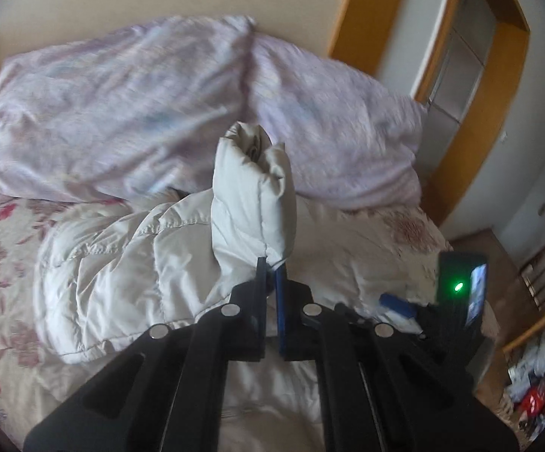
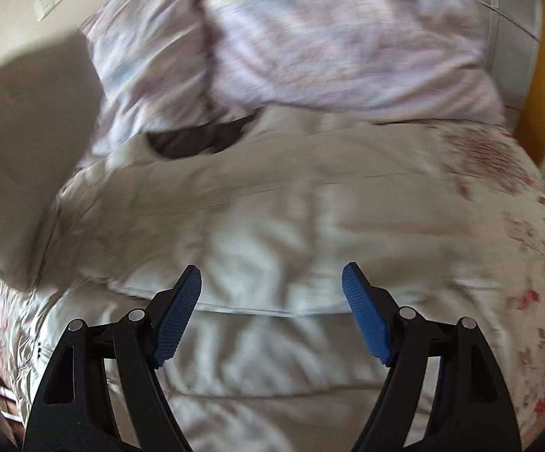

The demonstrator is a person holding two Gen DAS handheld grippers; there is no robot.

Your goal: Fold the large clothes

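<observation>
White puffer jacket point(image 2: 272, 226) under parted right claw point(image 2: 272, 282); sleeve point(image 1: 251, 196) pinched in left claw point(image 1: 272, 267).

jacket point(image 1: 129, 263): off-white | duvet point(image 1: 121, 105): pale lilac | bedsheet point(image 1: 5, 263): pink floral

Both tools are matte black plastic with triangular cut-outs in their arms and round silver pivot pins. The left gripper point(image 1: 272, 269) has slim black fingers with a blue pad edge. The right gripper point(image 2: 271, 282) carries ribbed blue pads point(image 2: 365, 312) on its fingers.
</observation>
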